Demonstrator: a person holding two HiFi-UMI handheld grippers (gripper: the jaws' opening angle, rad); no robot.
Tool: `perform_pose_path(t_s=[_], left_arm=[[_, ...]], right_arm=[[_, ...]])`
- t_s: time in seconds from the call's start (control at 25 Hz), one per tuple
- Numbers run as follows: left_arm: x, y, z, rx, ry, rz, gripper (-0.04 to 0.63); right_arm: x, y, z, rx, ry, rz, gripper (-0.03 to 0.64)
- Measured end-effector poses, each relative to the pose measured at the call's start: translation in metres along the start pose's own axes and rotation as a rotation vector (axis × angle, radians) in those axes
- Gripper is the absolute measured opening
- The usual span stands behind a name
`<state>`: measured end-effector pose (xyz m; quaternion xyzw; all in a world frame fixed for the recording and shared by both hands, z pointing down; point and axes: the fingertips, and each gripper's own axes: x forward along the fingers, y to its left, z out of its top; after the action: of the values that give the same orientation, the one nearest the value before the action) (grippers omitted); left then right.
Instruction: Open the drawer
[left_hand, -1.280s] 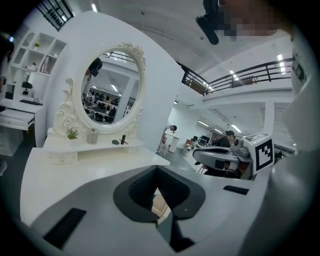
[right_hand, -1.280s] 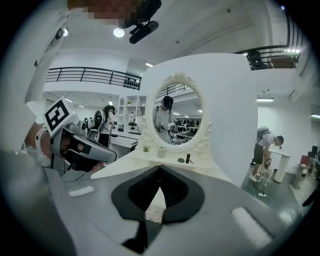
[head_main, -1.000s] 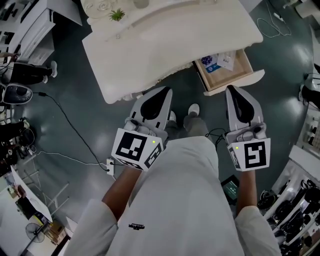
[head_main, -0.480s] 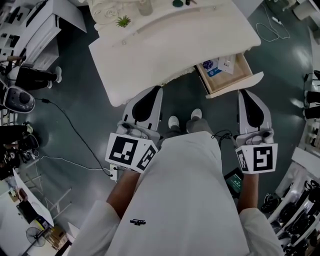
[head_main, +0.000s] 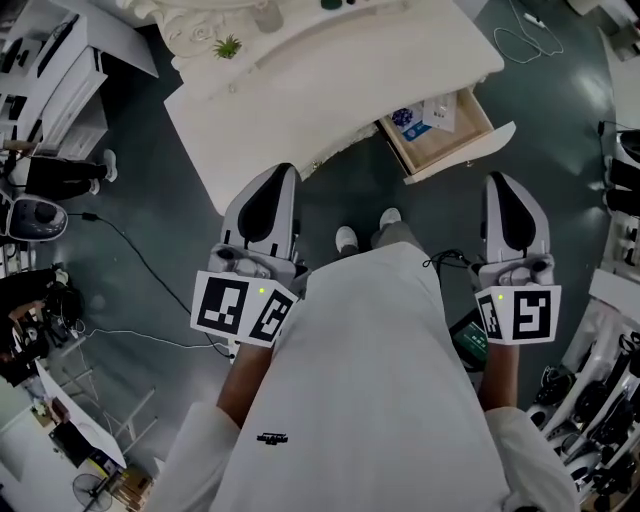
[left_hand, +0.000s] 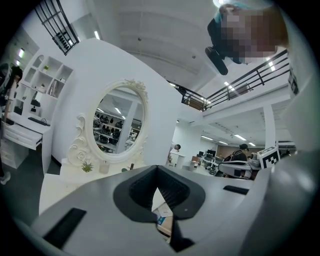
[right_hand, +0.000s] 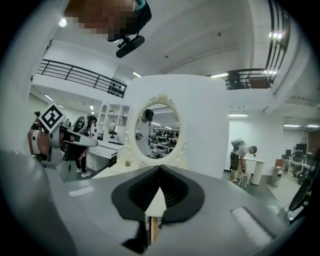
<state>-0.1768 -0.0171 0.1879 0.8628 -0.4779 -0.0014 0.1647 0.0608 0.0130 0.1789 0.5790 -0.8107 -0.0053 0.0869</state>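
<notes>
The wooden drawer (head_main: 445, 135) stands pulled out from the right side of the white dressing table (head_main: 300, 90), with a blue packet and papers inside it. My left gripper (head_main: 280, 172) hovers in front of the table's front edge, shut and holding nothing. My right gripper (head_main: 503, 180) is below and to the right of the drawer front, apart from it, also shut and holding nothing. In the left gripper view, part of the drawer (left_hand: 162, 217) shows through the gap under the closed jaws. The right gripper view shows a strip of the drawer's wood (right_hand: 152, 227) the same way.
An oval mirror (left_hand: 117, 125) and a small plant (head_main: 227, 45) stand at the back of the table. Cables (head_main: 150, 270) run over the dark floor at the left. White shelves (head_main: 60, 70) stand at the left, and equipment racks (head_main: 615, 400) crowd the right. The person's feet (head_main: 345, 238) are below the table edge.
Both grippers have drawn back from the table and risen; the right one has shifted right, away from the drawer front. The drawer stays open.
</notes>
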Motion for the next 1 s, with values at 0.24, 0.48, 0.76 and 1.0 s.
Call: perform_pose_path(t_s=[0.24,0.48,0.76,1.0], left_arm=[[-0.002,-0.001,-0.001,0.017,0.006,-0.004,0.000],[-0.001,-0.008,-0.001,0.015,0.002,-0.017,0.000],[0.000,-0.011,-0.005,0.009,0.007,-0.025,0.000],[0.001,-0.014,-0.006,0.004,0.005,-0.027,0.000]], right_arm=[[-0.010,-0.002,0.007,0.015,-0.024,-0.027,0.011],[-0.016,0.001,0.006,0.009,-0.017,-0.025,0.011],[-0.019,0.006,0.002,0.041,-0.012,-0.021,0.011],[-0.018,0.007,0.000,0.025,0.002,0.002,0.011]])
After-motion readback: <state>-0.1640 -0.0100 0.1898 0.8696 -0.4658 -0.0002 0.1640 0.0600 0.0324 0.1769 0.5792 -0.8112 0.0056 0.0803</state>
